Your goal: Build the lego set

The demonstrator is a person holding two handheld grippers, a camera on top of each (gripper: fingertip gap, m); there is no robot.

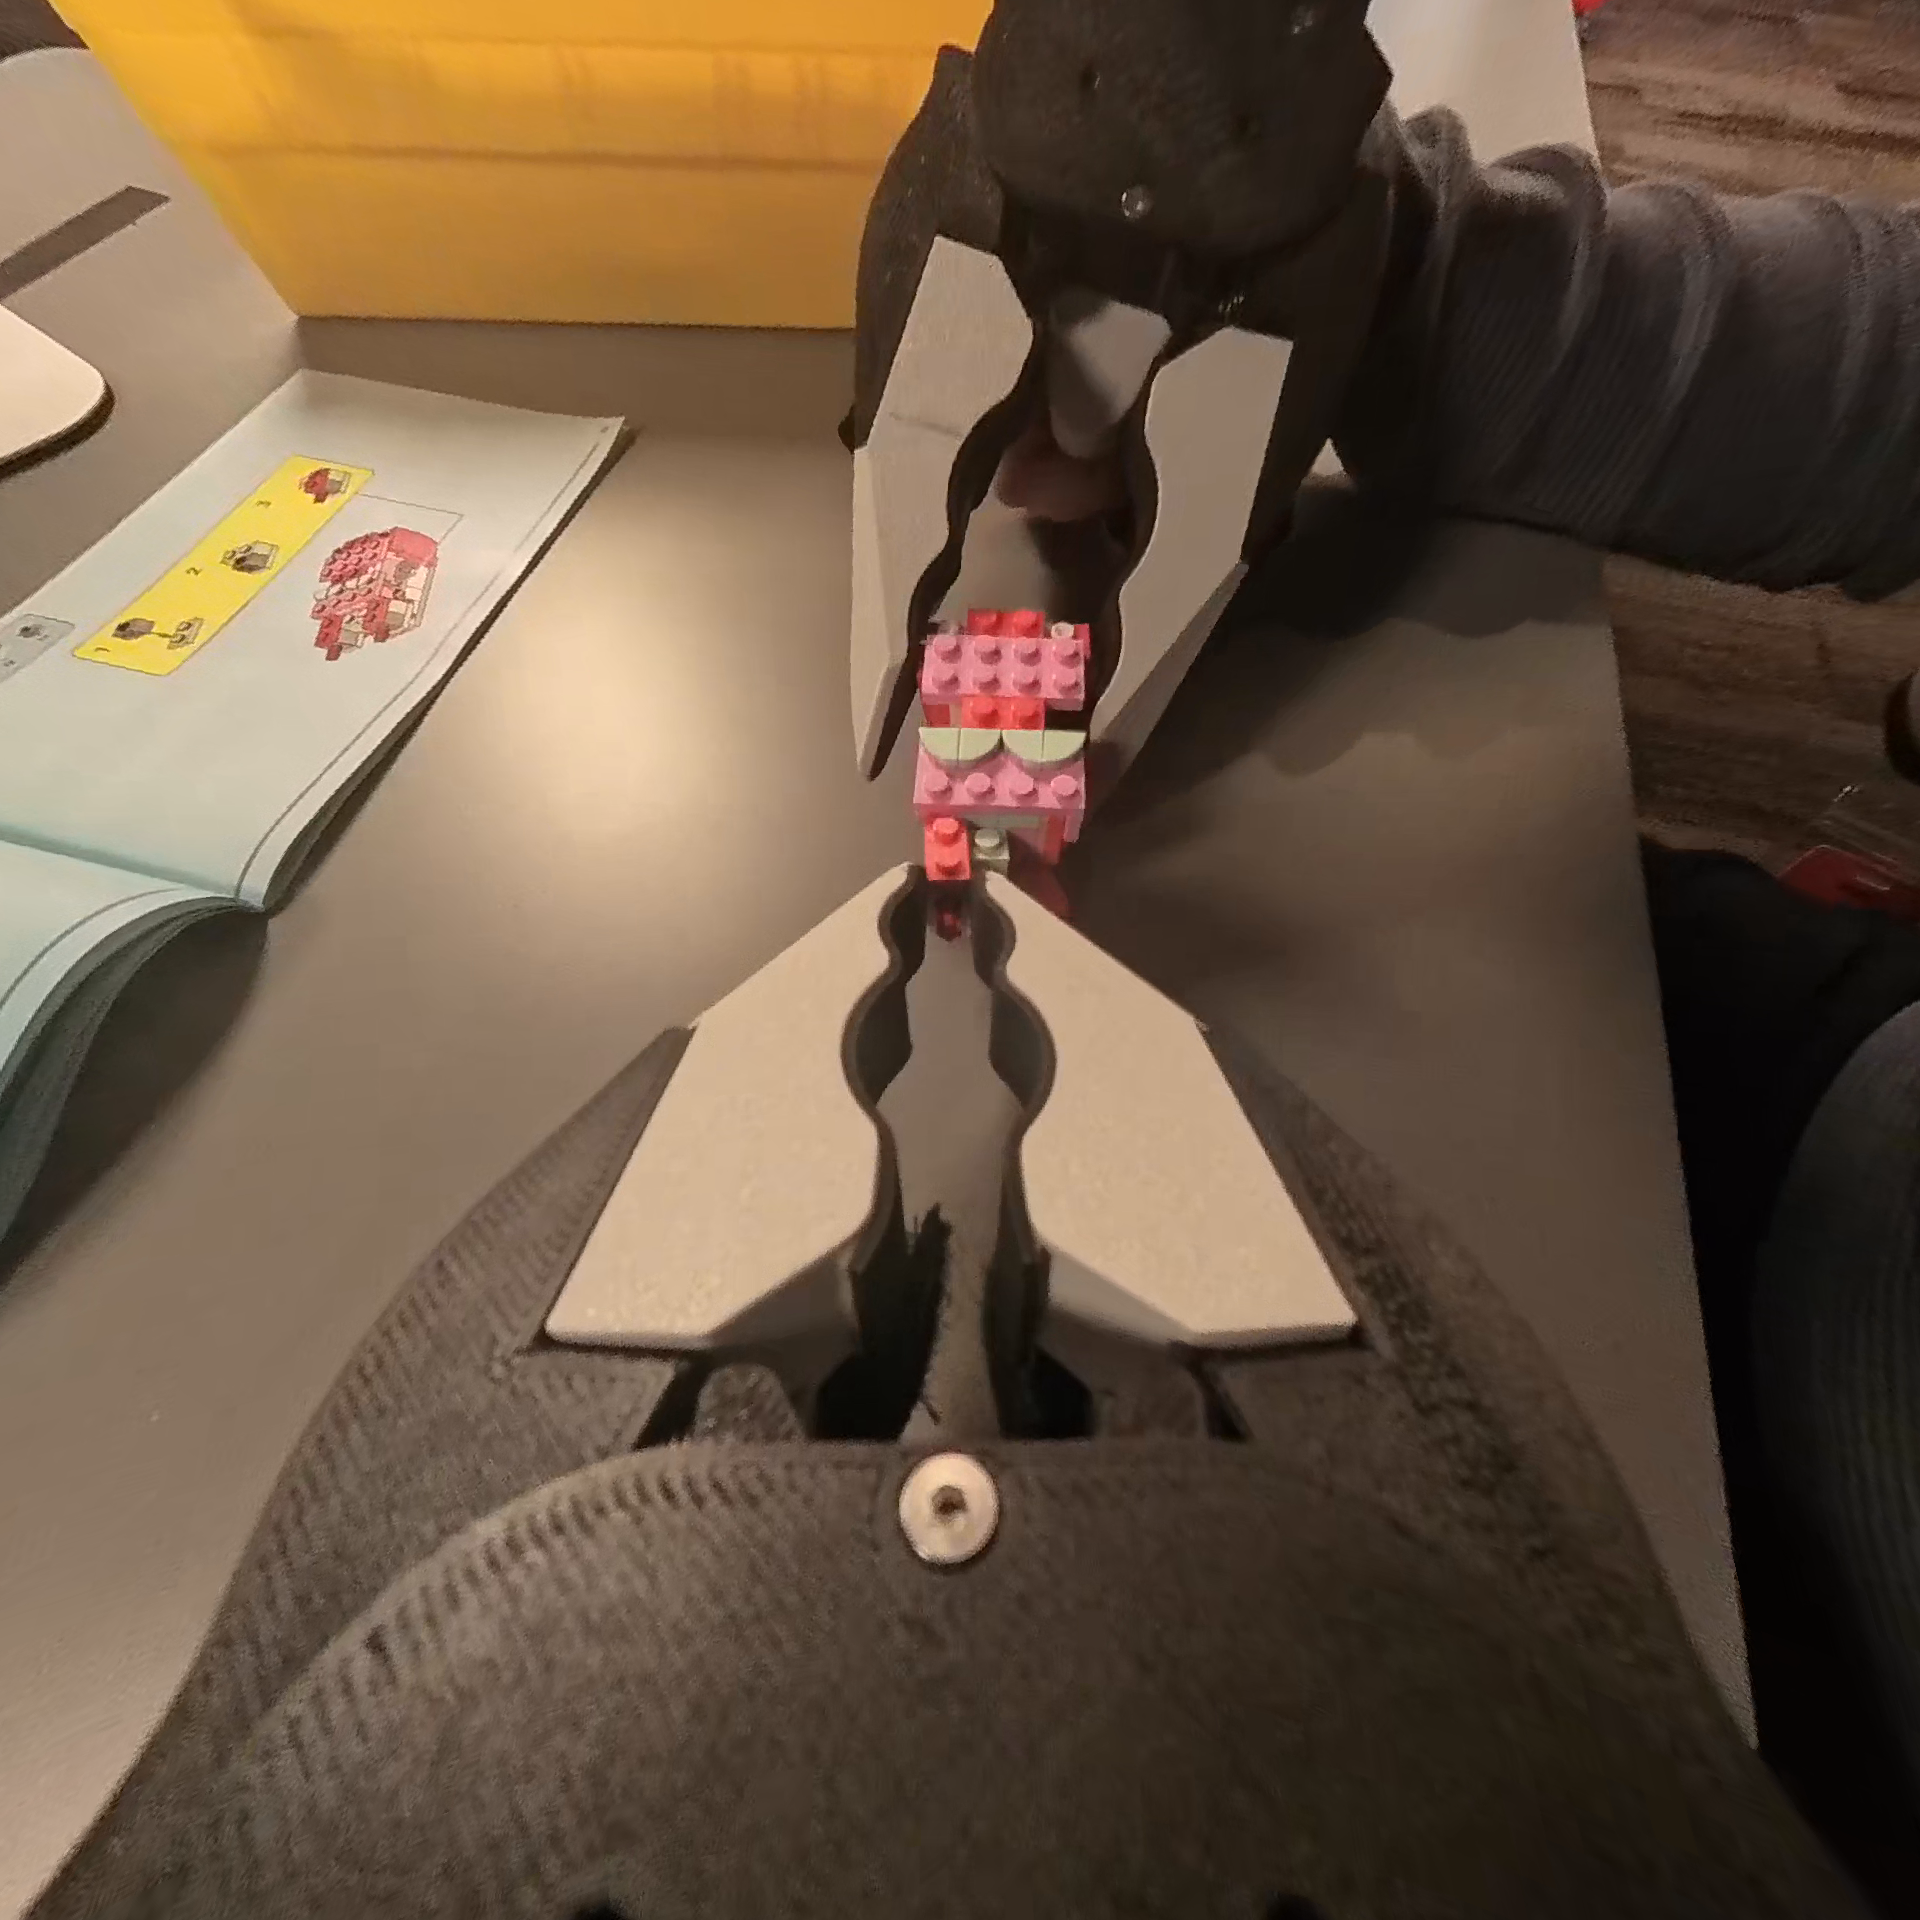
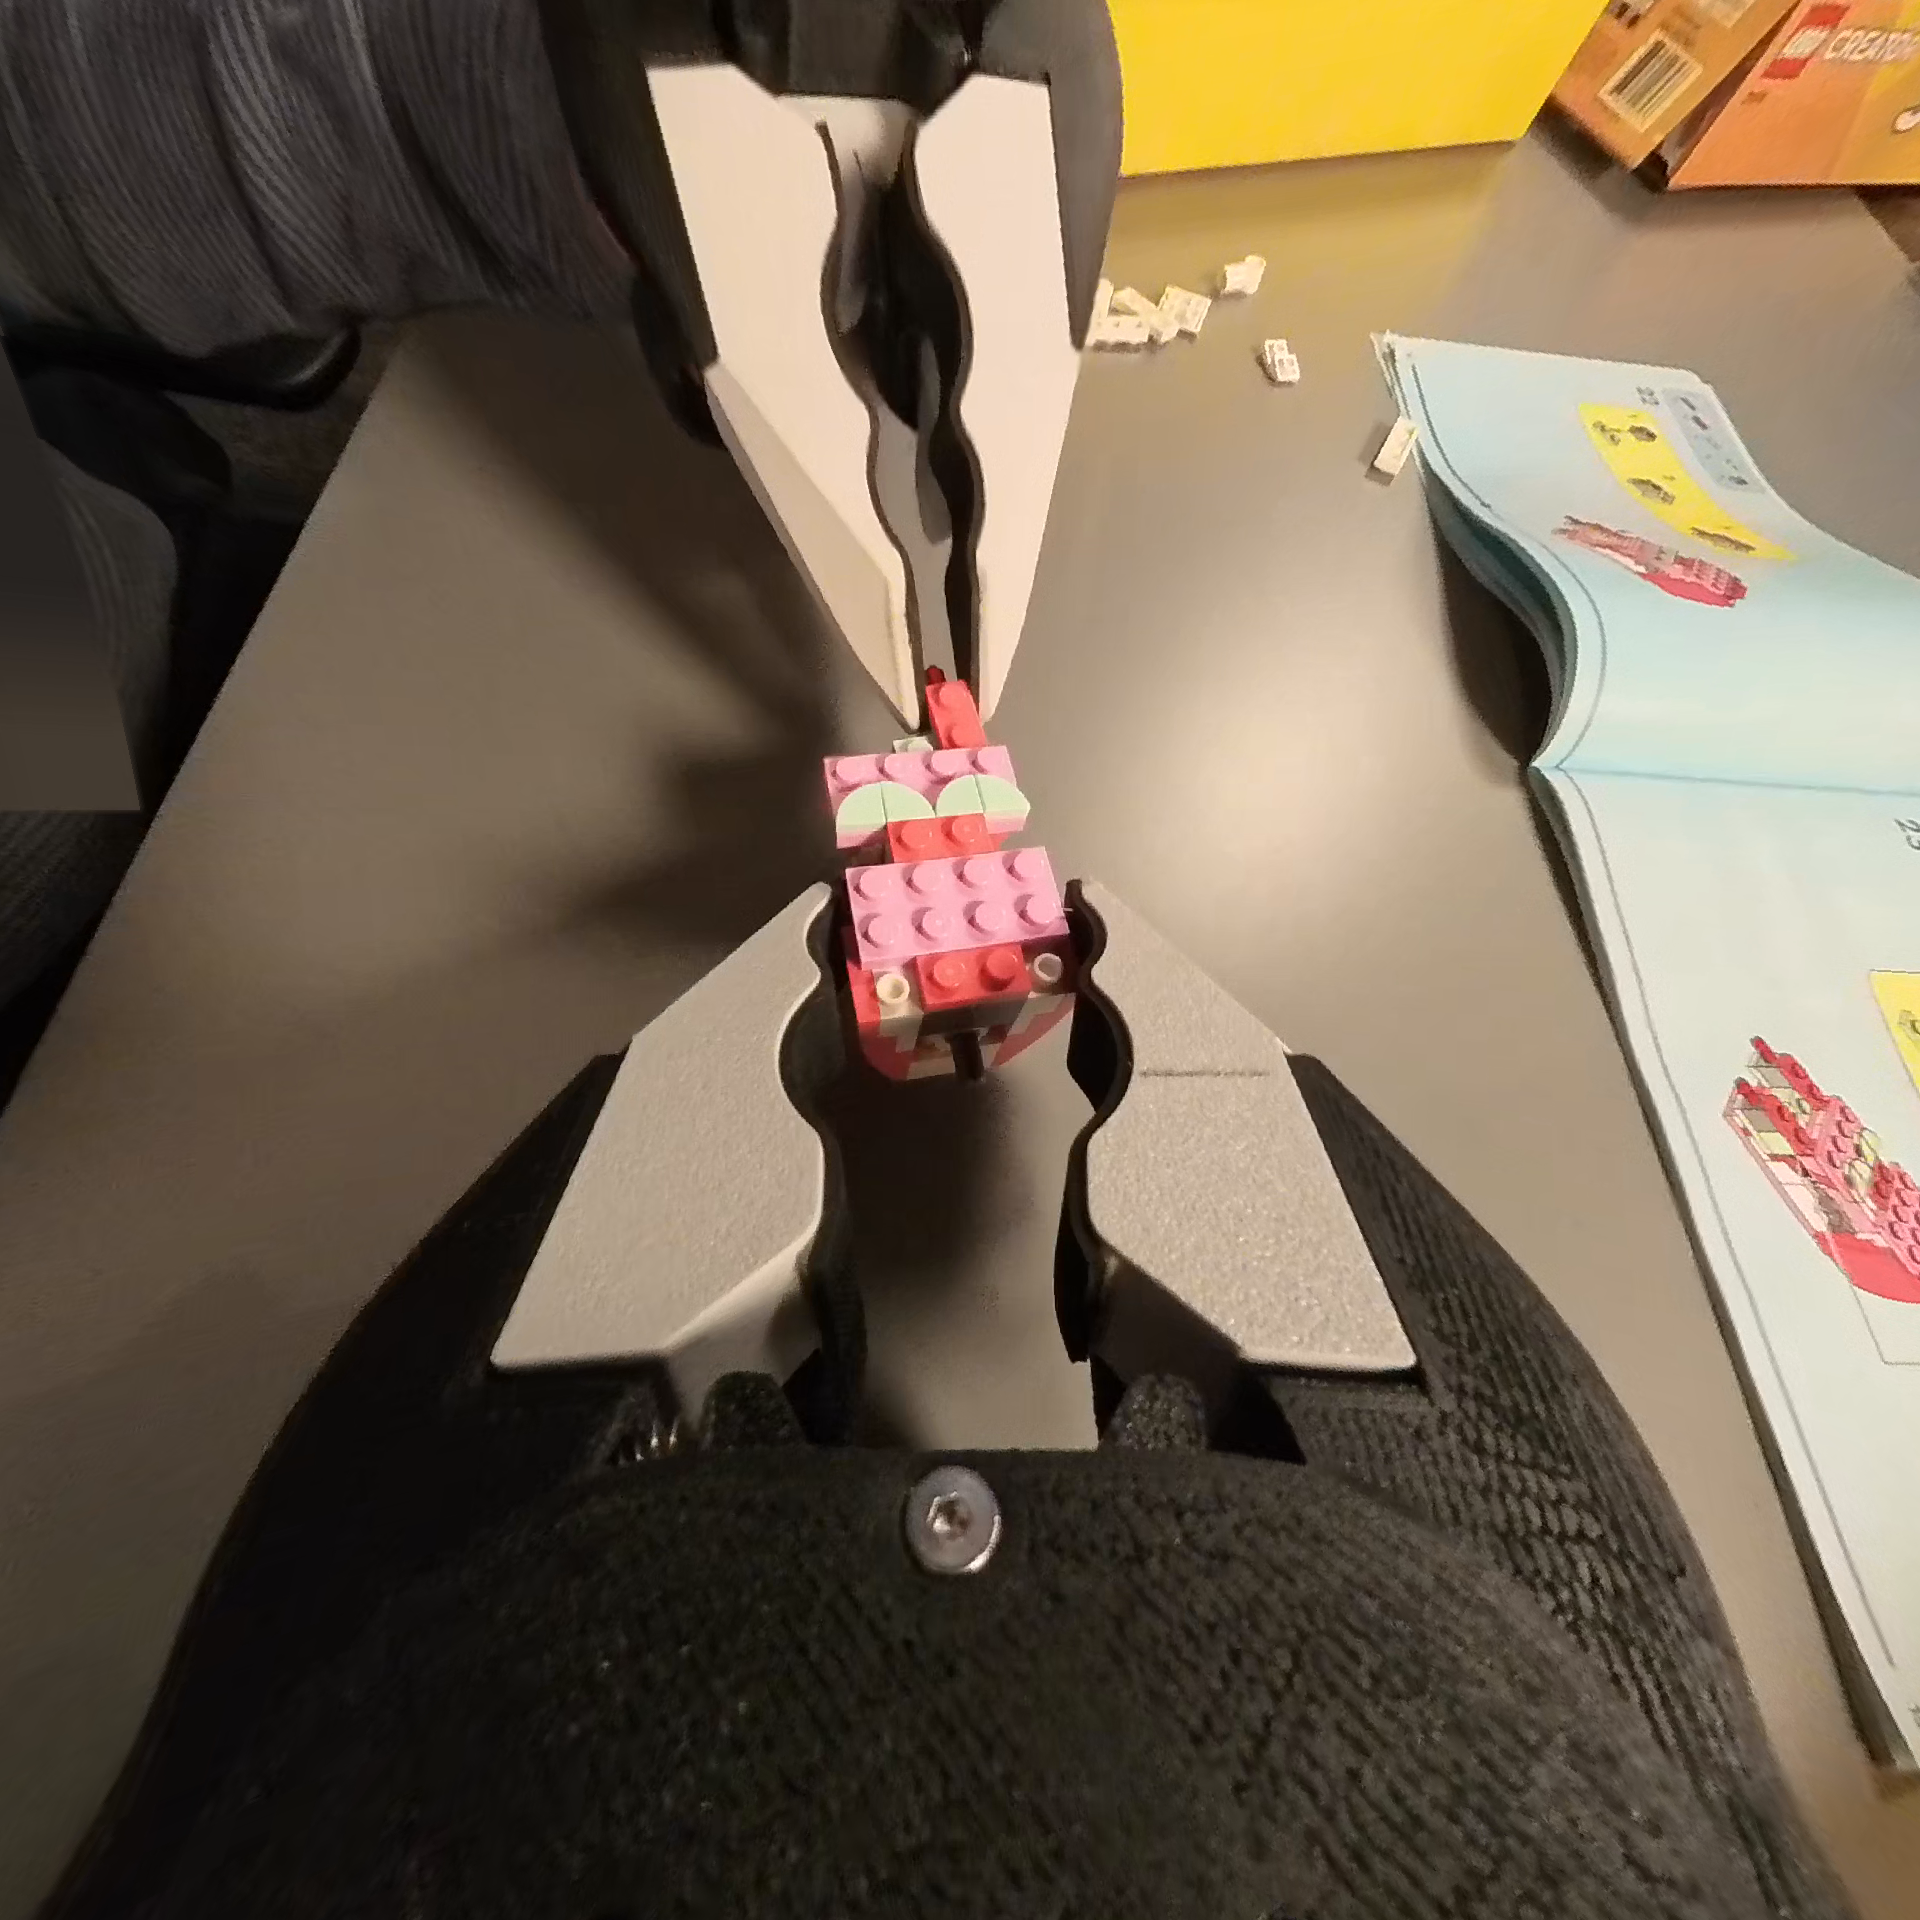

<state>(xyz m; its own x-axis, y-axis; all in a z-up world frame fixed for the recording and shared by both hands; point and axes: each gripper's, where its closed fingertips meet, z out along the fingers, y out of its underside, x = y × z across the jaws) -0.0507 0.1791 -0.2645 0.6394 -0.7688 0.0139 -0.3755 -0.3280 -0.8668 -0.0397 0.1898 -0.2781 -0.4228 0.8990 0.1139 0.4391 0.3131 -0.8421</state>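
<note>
A small brick model (image 1: pixel 1003 727) of pink, red and pale green pieces hangs between my two grippers over the grey table (image 1: pixel 623 1039). My left gripper (image 1: pixel 948 896) is shut on a small red brick (image 1: pixel 948 852) that sticks out of the model's near end. The right wrist view shows those fingertips (image 2: pixel 909 686) pinching that red brick (image 2: pixel 954 717). My right gripper (image 2: pixel 956 935) is shut on the model's other end (image 2: pixel 951 914), with a pad pressed on each side. In the left wrist view it (image 1: pixel 997 748) straddles the model's far end.
An open instruction booklet (image 1: pixel 312 644) lies on the table; it also shows in the right wrist view (image 2: pixel 1714 831). A yellow box (image 1: pixel 571 156) stands behind it. Loose white pieces (image 2: pixel 1164 312) and cardboard boxes (image 2: pixel 1766 94) lie farther off. A sleeve (image 1: pixel 1610 364) is behind the right gripper. The tips of both grippers are at nearly the same place.
</note>
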